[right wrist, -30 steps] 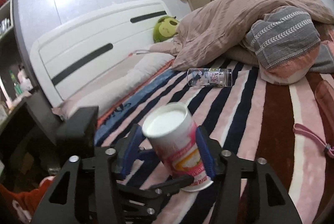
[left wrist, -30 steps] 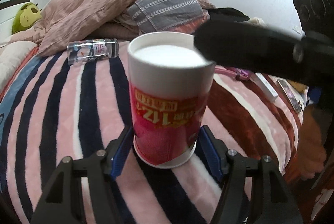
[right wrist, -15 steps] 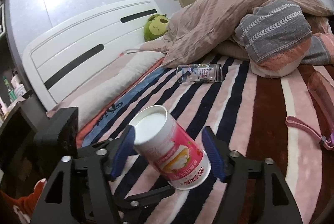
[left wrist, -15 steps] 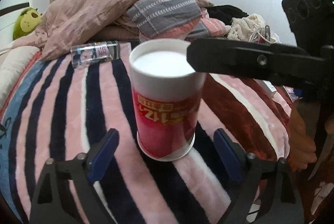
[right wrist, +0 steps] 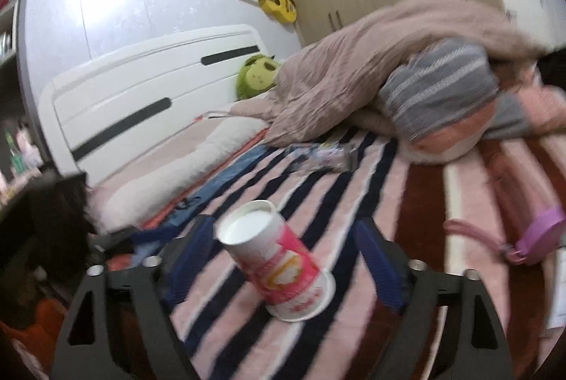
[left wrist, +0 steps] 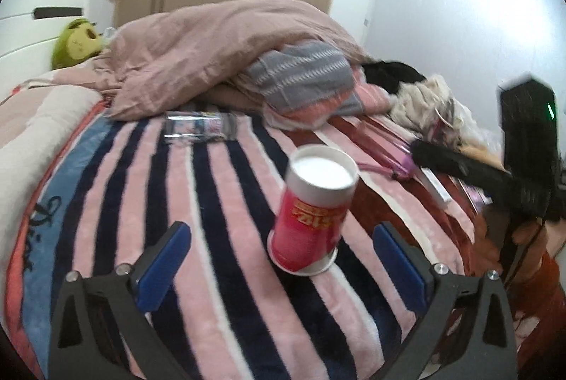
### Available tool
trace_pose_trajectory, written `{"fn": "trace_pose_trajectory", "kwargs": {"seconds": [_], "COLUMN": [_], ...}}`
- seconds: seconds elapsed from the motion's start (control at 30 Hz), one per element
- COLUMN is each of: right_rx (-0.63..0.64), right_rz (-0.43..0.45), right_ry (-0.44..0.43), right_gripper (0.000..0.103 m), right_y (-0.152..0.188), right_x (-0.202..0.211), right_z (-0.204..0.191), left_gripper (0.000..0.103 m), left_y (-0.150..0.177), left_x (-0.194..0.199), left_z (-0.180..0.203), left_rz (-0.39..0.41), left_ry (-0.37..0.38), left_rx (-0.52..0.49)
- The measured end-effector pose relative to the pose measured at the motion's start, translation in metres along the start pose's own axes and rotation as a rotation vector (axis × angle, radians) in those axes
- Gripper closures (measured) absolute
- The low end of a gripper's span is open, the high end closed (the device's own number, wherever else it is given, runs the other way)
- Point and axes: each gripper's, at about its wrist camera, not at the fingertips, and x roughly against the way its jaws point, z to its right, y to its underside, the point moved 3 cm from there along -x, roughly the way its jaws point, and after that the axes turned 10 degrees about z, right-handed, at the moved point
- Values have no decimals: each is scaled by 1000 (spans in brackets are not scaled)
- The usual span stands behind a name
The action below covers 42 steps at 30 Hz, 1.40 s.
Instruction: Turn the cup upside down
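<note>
1. Fingers of both grippers stood spread wide with nothing between them: the left gripper [left wrist: 279, 261] had its blue pads on either side of the cup and well clear of its wall, and the right gripper [right wrist: 283, 263] likewise framed the cup without touching it. Judging by that, the cup had been let go so it could stand on its own.
2. Beneath the cup lay the striped blanket [left wrist: 116, 189] of the bed, soft and uneven, which likely explains why the cup leaned slightly instead of standing plumb.
3. Beyond the cup, a heaped pinkish duvet [left wrist: 219, 47] was piled toward the wardrobe side, leaving the near stripes free as a work area.
4. Behind the cup and to its left, a clear bottle [left wrist: 200, 128] lay on its side, well apart, playing no part.
5. Resting rim-down on the blanket, the cup [left wrist: 313, 213] showed its white base upward and its print inverted, so the flip looked finished.
</note>
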Motion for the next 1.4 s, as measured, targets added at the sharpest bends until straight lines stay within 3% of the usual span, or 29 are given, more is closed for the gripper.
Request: {"fn": "trace_pose_trajectory", "kwargs": {"seconds": [0.13,0.3,1.4], "right_rx": [124,131,123], "right_rz": [32,-11,-30], "right_ry": [66,52,45], "right_gripper": [7,7,6], "right_y": [10,27,28], "right_x": [11,4,-5], "right_z": [-9,-16,-19], "left_gripper": [1,1,1], "left_y": [-3,-4,-1], "left_x": [3,2,0], "left_z": [-12,-19,-28], "left_rz": [-1,4,10], "left_ry": [-71,-113,-140], "left_rx": [42,53,65]}}
